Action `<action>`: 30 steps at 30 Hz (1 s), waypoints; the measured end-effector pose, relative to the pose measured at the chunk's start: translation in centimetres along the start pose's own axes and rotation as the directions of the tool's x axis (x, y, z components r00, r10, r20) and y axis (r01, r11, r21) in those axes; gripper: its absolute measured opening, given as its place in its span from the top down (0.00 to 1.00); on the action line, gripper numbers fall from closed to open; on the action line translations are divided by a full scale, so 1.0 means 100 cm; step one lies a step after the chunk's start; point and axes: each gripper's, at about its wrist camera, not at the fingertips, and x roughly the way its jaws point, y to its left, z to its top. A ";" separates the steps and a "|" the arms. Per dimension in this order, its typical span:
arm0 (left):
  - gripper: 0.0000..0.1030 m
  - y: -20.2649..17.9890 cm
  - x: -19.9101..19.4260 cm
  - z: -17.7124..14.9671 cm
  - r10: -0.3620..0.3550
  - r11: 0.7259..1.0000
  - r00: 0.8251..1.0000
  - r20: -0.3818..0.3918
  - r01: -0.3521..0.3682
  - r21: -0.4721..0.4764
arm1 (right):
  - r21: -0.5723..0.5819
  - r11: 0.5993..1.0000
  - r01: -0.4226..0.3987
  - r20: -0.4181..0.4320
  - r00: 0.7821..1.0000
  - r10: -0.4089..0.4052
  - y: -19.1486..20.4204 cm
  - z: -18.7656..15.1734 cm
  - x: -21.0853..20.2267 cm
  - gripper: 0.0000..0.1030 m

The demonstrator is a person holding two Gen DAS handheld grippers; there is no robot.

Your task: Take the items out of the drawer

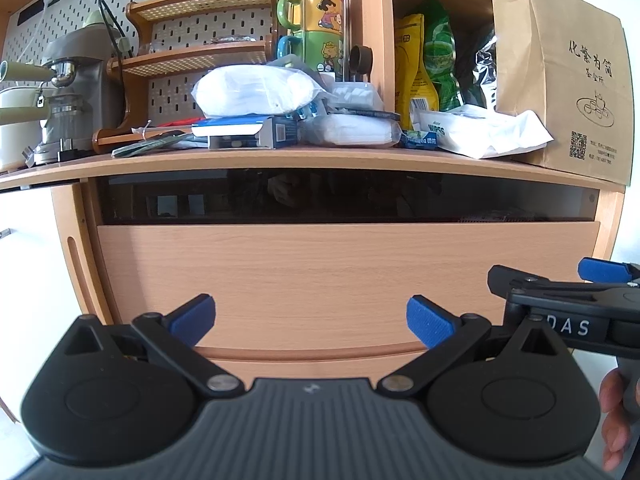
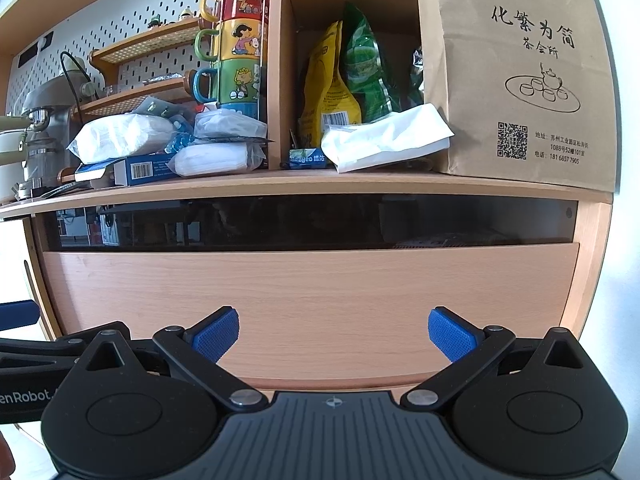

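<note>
A: Where do things stand?

B: Both tools face the wooden cabinet. The left tool [image 1: 311, 322] has its blue pads spread wide and holds nothing; the right tool [image 2: 333, 334] is the same, wide apart and empty. They sit side by side, just in front of the drawer front [image 1: 344, 280].

A: And the drawer itself?

B: Below the desk top [image 1: 304, 158], under a dark slot [image 2: 304, 222]. Something flat lies in that slot toward the right [image 2: 448, 240], but it's too dim to say what. I can't tell whether the drawer is pulled out at all.

A: So how to do it well?

B: I see no handle, so I'd judge the top edge of the front is the grip: hook one tool over it near the middle, pull straight and level, and keep the other tool free for reaching in.
</note>
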 end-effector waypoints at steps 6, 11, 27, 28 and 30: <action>0.00 0.002 0.000 -0.001 -0.006 1.000 1.000 -0.001 0.006 0.000 | -0.003 1.000 -0.002 0.000 1.000 0.002 0.001 0.000 0.000 0.00; 0.00 0.001 0.001 -0.001 -0.001 1.000 1.000 -0.003 0.001 0.005 | -0.005 1.000 0.001 -0.002 1.000 -0.001 0.001 -0.001 0.001 0.00; 0.00 0.002 0.007 0.006 -0.022 0.999 1.000 0.017 0.021 0.049 | -0.036 0.999 -0.015 0.013 1.000 0.015 -0.008 0.005 0.010 0.00; 0.00 0.003 0.009 0.008 -0.031 0.999 0.999 0.018 0.030 0.042 | -0.047 0.999 -0.021 0.008 1.000 0.021 -0.009 0.006 0.014 0.00; 0.00 0.007 0.014 0.014 -0.073 0.997 0.997 0.006 0.073 0.014 | -0.101 0.995 -0.015 0.009 1.000 0.016 -0.007 0.011 0.021 0.00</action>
